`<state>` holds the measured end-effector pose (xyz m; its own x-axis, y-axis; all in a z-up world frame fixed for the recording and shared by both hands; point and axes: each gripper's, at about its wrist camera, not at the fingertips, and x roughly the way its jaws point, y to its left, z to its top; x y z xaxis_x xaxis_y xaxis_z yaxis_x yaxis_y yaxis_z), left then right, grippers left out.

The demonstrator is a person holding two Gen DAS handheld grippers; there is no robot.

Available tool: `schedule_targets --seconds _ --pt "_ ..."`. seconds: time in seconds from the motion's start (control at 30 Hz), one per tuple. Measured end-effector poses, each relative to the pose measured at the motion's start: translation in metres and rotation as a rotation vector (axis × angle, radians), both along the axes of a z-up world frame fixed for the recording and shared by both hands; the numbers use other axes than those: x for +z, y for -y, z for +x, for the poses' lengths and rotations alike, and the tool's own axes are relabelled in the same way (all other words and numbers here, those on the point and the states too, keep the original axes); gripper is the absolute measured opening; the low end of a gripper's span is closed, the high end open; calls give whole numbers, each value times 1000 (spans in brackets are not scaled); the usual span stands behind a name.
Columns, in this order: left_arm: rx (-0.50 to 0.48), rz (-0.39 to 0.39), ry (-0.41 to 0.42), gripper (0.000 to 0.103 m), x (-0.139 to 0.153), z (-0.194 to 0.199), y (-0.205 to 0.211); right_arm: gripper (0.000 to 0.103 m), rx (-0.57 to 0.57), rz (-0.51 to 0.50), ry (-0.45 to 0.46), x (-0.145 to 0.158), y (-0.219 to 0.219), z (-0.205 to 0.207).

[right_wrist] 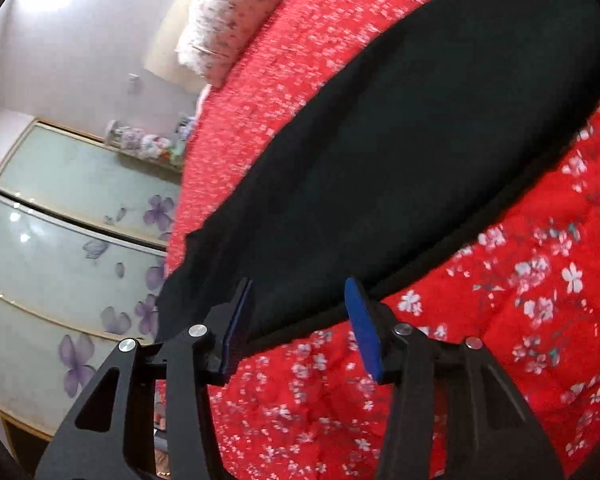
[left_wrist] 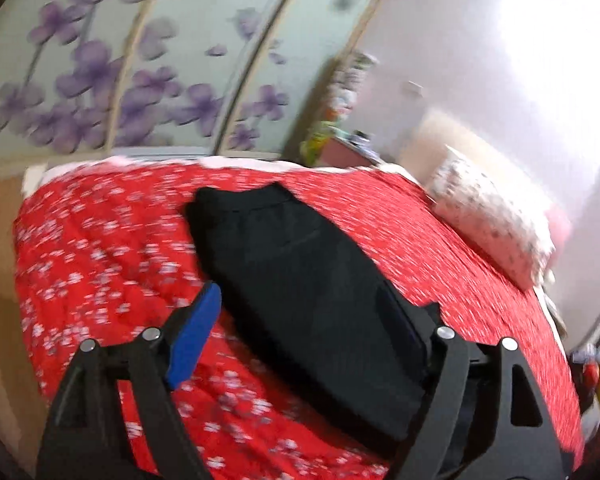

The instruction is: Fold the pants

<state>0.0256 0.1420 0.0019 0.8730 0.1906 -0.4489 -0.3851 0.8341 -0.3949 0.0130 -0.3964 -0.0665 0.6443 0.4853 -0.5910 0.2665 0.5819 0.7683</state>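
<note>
Black pants [left_wrist: 300, 280] on red quilt [left_wrist: 100, 248], pillow [left_wrist: 492, 224] beyond; both jaws wide, empty

Matt black cloth pants [left_wrist: 312, 280] on quilted red floral bedspread [left_wrist: 100, 248]; glossy wardrobe doors [right_wrist: 60, 232].

Colours and patterns, bed scene.
Pants [left_wrist: 300, 280] plain black; bedspread [left_wrist: 100, 248] red with small white blossoms; pillow [left_wrist: 492, 220] white, fine speckled print; wardrobe doors [left_wrist: 100, 60] pale green with purple flowers; tongs [right_wrist: 300, 328] black, blue pads [right_wrist: 364, 332].
</note>
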Motion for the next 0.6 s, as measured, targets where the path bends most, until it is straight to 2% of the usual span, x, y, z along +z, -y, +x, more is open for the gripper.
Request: schedule_targets --seconds 0.13,0.33,0.6 --pt "-82 53 4 85 1 2 26 42 -28 3 -35 -4 1 0" --pt "-144 103 -5 88 0 9 47 42 -81 36 -57 -9 12 -5" --pt "-173 52 -38 89 -9 19 43 42 -209 70 -60 -13 38 -21"
